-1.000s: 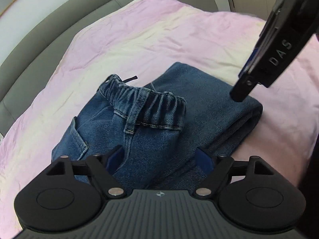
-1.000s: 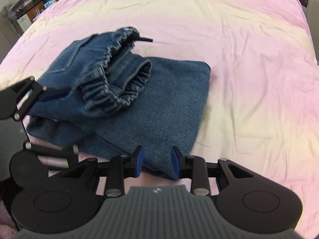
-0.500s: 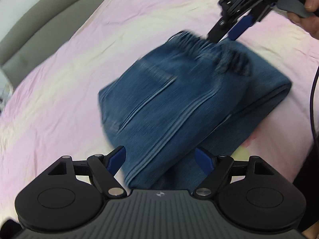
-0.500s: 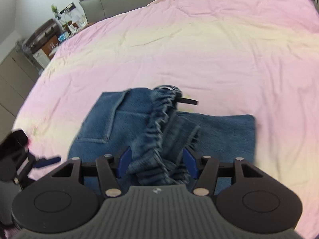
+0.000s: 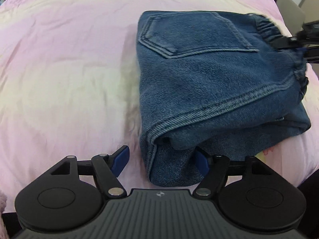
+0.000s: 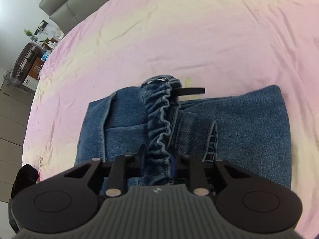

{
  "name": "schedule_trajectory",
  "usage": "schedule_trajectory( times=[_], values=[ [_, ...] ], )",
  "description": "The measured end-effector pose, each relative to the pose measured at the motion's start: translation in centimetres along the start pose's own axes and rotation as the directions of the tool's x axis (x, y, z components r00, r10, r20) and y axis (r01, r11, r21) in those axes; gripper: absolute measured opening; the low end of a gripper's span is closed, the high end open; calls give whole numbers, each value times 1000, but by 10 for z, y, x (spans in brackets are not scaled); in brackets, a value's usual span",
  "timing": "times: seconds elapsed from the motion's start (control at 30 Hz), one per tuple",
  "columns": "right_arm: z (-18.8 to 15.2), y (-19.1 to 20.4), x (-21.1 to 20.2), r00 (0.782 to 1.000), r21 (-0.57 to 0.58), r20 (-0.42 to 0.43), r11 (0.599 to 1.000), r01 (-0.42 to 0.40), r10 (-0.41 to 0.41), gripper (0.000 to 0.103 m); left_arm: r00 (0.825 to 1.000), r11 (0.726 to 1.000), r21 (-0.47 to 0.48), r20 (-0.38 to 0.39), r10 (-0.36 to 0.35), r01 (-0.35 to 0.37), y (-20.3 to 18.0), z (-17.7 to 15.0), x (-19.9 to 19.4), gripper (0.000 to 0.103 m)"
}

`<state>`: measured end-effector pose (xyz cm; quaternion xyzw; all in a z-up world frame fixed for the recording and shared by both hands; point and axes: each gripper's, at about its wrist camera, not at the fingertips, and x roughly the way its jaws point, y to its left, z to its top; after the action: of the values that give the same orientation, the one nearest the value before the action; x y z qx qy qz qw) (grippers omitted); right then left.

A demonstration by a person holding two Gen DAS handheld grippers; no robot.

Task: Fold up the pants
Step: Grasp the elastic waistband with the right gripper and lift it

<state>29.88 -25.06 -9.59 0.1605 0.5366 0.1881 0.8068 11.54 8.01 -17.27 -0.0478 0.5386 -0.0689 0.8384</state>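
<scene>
Pink bedding carried the pants, a folded denim stack lying toward its near right part. The right gripper had its jaws clamped on the elastic waistband, while the left gripper sat with jaws apart around the stack's near corner, its right finger apparently touching denim. Had the right gripper pulled up or sideways before the left one pinned that corner, the top layer would likely have dragged and the fold slumped open.

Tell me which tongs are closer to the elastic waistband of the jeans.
Right. The right tongs are shut on the elastic waistband; the left tongs are open at the opposite folded end.
</scene>
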Motion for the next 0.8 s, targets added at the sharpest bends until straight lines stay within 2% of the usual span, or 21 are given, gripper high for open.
schedule_trajectory(
  times=[0.1, 0.17, 0.27, 0.37, 0.5, 0.57, 0.63, 0.67, 0.7, 0.73, 0.77, 0.8],
  values=[
    [-2, 15, -48, 995, 1, 89, 999, -50, 50, 5, 1000, 1000, 15, -9, 5, -5, -1, 1, 1, 63],
    [-5, 15, -77, 987, 9, 153, 999, -50, 48, 5, 1000, 999, 36, -8, -15, 15, -4, 0, -1, 44],
    [-11, -4, -101, 976, 55, 212, 998, 33, -44, 3, 1000, 997, 70, 17, -14, 13, -7, -2, -10, 39],
    [-30, -42, -94, 984, 157, 140, 984, 89, -111, 1, 999, 995, 94, -5, 41, -40, -11, -1, -9, 37],
    [-66, -74, -73, 987, 218, 98, 970, 104, -128, 0, 997, 996, 69, -46, 62, -58, -12, 7, -5, 38],
    [-69, -79, -68, 988, 220, 100, 971, 94, -119, 1, 996, 996, 74, -66, 57, -52, -11, 14, -6, 40],
    [-66, -86, -66, 991, 243, 100, 968, 66, -93, 4, 996, 994, 103, -71, 44, -36, -11, 23, -11, 42],
    [-64, -88, -68, 992, 245, 102, 968, 51, -78, 10, 998, 994, 111, -60, 26, -19, -8, 25, -20, 42],
    [-61, -87, -71, 992, 242, 110, 970, 39, -68, 22, 999, 993, 117, -44, 6, -1, -7, 26, -28, 42],
    [-59, -87, -74, 990, 241, 118, 970, 41, -71, 28, 1000, 993, 116, -21, -15, 17, -6, 25, -40, 45],
    [-59, -87, -78, 989, 242, 129, 970, 38, -70, 42, 999, 994, 107, 2, -33, 32, -4, 29, -46, 47],
    [-58, -88, -81, 989, 243, 139, 970, 25, -60, 47, 998, 994, 94, 26, -53, 50, -2, 33, -51, 49]
  ],
)
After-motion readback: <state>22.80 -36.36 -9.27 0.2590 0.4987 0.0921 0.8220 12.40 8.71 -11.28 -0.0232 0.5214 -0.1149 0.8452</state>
